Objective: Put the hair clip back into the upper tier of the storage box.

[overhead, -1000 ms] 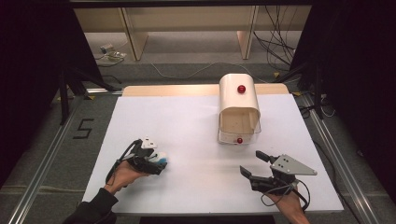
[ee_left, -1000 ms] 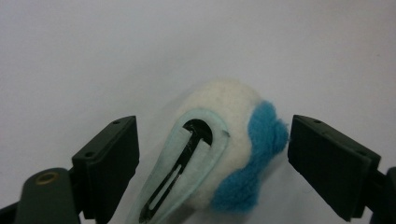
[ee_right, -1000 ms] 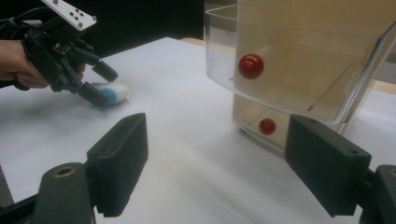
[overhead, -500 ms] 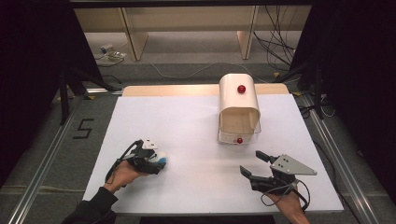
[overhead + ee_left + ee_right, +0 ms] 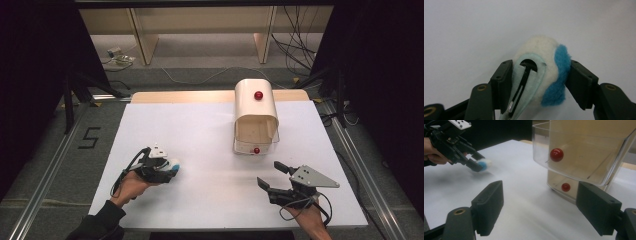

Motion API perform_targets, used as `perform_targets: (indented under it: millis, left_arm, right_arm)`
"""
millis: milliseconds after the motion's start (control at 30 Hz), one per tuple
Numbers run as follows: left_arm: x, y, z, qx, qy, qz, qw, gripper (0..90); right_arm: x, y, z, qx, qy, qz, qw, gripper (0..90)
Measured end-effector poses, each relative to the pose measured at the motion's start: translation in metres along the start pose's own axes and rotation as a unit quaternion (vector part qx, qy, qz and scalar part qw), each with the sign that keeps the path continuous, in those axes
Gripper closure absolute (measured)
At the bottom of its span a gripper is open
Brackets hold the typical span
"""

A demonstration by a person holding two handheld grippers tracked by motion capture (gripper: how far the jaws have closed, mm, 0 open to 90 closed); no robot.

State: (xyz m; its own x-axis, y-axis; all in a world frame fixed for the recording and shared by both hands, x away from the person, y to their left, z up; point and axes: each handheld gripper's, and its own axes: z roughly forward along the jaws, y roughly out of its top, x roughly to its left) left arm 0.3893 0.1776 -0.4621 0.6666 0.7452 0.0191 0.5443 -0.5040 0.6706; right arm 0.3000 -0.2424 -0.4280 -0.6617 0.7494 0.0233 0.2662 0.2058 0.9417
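Note:
A small white and blue fluffy toy [image 5: 544, 75] with a pale zipper tag sits between the jaws of my left gripper [image 5: 537, 75], which is shut on it. In the high view that left gripper [image 5: 167, 169] rests at the table's front left, the toy [image 5: 174, 164] at its tip. My right gripper [image 5: 272, 175] lies at the front right, jaws wide apart and nothing between them. Its own view shows the open right gripper [image 5: 540, 200] facing the clear box [image 5: 584, 152], with the toy [image 5: 483, 164] and left gripper far off to the left.
A cream, round-topped box [image 5: 256, 117] with a clear open front and two red knobs [image 5: 258, 95] stands on the white table [image 5: 200, 130] at the middle right, beyond my right gripper. Cables and wooden table legs lie on the floor behind.

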Motion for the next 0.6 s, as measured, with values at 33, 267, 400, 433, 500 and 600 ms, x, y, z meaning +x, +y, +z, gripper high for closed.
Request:
perform_targets:
  millis: [33, 267, 400, 433, 500, 600]
  left_arm:
    - [-0.001, 0.001, -0.001, -0.003, -0.002, -0.003, 1.0, 41.3]
    - [-0.004, 0.007, -0.009, -0.033, -0.01, -0.015, 0.9993, 41.3]
    - [-0.008, 0.011, -0.014, -0.051, -0.016, -0.021, 0.9983, 41.3]
    - [-0.009, 0.012, -0.015, -0.055, -0.017, -0.019, 0.9982, 41.3]
    - [-0.012, 0.014, -0.017, -0.063, -0.02, -0.021, 0.9976, 41.3]
    - [-0.015, 0.017, -0.019, -0.072, -0.027, -0.023, 0.9968, 41.3]
  right_arm:
    - [0.0, 0.0, 0.0, -0.001, 0.0, 0.0, 1.0, 23.4]
    - [0.0, 0.0, 0.0, -0.001, 0.0, 0.0, 1.0, 23.4]
    - [0.0, 0.0, 0.0, -0.001, 0.0, 0.0, 1.0, 23.4]
    - [0.0, 0.0, 0.0, 0.0, 0.0, 0.0, 1.0, 23.4]
    - [0.0, 0.0, 0.001, 0.0, 0.0, -0.001, 1.0, 23.3]
    - [0.0, 0.0, 0.001, -0.001, 0.0, -0.001, 1.0, 23.4]
